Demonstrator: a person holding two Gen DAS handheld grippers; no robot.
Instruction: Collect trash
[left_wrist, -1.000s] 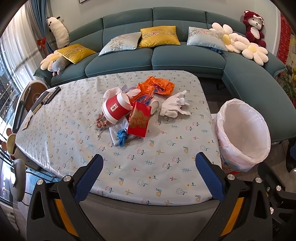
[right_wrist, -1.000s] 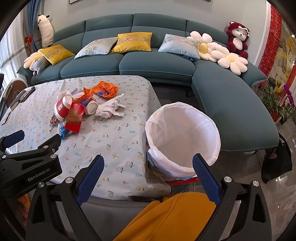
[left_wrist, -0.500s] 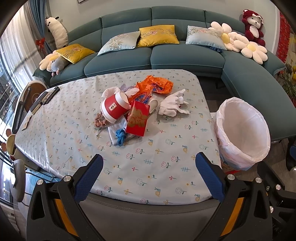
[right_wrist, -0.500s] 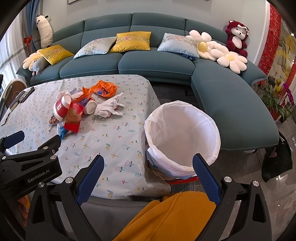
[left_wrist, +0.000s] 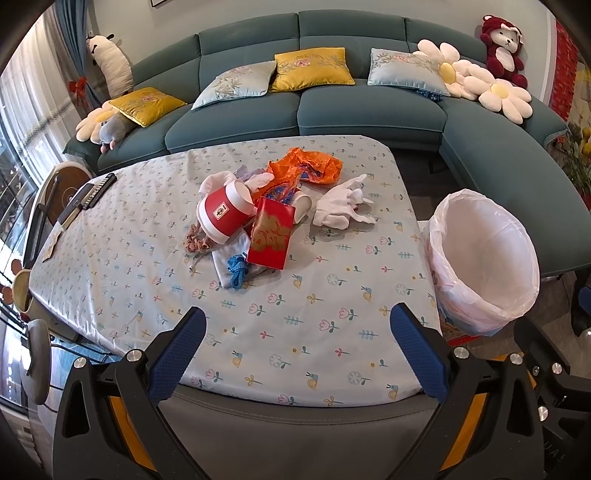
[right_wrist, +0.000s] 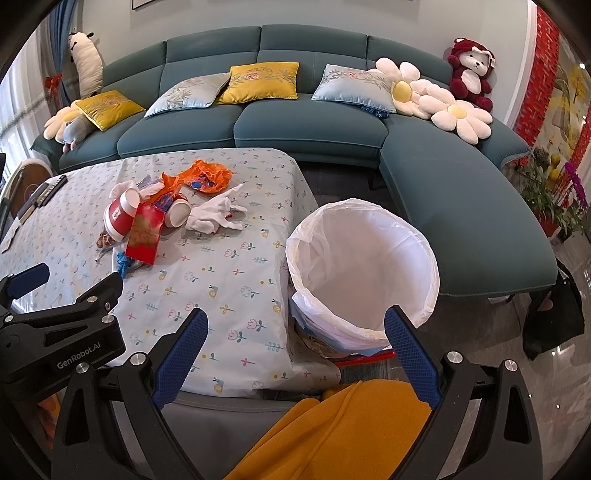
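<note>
A pile of trash lies mid-table: a red and white paper cup (left_wrist: 224, 213) on its side, a red and gold envelope (left_wrist: 271, 236), an orange plastic bag (left_wrist: 308, 166), white gloves (left_wrist: 341, 206), a blue string (left_wrist: 236, 271) and a second cup (right_wrist: 178, 214). A bin with a white liner (left_wrist: 487, 258) (right_wrist: 364, 273) stands at the table's right edge. My left gripper (left_wrist: 297, 350) is open and empty above the near table edge. My right gripper (right_wrist: 295, 354) is open and empty, near the bin's front rim.
The table (left_wrist: 147, 236) has a floral cloth and holds dark remotes (left_wrist: 92, 194) at its far left. A teal sofa (left_wrist: 303, 107) with cushions curves behind and to the right. A yellow cloth (right_wrist: 332, 432) lies below my right gripper. The left gripper's body (right_wrist: 59, 339) shows in the right wrist view.
Both grippers have drifted slightly forward and up; the trash and bin sit a little lower in view. Nothing was grasped or moved.
</note>
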